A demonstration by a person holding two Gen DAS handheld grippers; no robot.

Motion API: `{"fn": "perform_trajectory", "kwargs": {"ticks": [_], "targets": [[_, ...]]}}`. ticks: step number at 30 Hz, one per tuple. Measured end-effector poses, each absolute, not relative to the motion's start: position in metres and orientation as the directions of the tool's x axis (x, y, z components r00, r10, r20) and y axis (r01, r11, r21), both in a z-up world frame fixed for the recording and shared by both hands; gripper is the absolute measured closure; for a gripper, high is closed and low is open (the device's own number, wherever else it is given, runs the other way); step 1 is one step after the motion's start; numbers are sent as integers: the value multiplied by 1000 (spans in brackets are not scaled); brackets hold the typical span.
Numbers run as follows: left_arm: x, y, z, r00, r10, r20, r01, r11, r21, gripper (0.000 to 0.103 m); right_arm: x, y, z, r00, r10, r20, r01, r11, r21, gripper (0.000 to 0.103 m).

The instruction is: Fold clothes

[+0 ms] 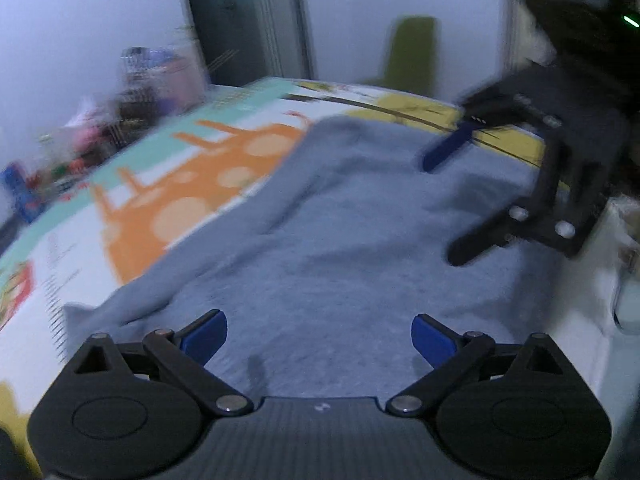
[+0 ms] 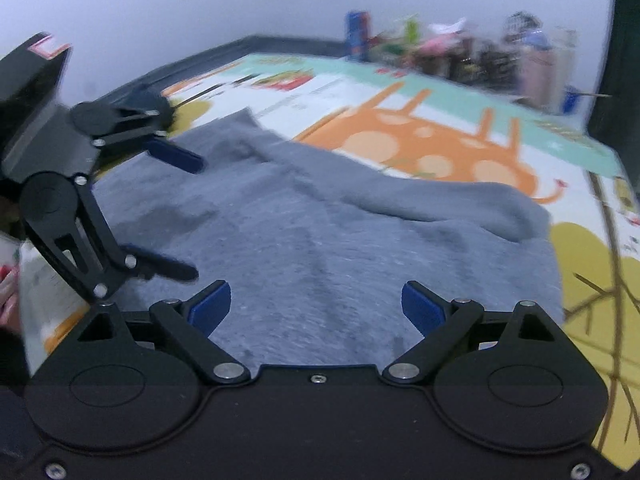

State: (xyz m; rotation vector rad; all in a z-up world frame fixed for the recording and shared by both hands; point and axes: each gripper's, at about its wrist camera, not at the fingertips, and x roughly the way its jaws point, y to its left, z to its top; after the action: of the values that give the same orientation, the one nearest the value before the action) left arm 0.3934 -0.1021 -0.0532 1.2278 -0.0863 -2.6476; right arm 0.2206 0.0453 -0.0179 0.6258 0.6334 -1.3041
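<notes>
Left wrist view green chair (image 1: 412,54), grey garment (image 1: 320,248)

White walls (image 2: 160,8), a cartoon play mat (image 2: 420,136), a green chair (image 1: 412,54) behind.

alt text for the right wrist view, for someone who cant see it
A grey garment lies rumpled on a colourful cartoon play mat, with the open right gripper above its near edge. The left gripper, also open, reaches in from the left.
</notes>
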Motion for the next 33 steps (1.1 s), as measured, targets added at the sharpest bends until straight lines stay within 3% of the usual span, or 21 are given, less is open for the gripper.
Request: {"fn": "perform_trajectory", "kwargs": {"ticks": [7,14,33], "targets": [[366,-103,-61,-603,-104,-791,-68,-981,180,3,222,10,-18,205,-591,-780,946,324,4,11],[345,-114,-79,-539,-22,-842,-209,-965,159,4,240,-18,-33,264,-484,-834,866,499,-16,11],[333,-156,-106,-439,47,-897,-271,-959,83,0,219,-20,-74,245,-367,-897,809,587,-19,9]]}}
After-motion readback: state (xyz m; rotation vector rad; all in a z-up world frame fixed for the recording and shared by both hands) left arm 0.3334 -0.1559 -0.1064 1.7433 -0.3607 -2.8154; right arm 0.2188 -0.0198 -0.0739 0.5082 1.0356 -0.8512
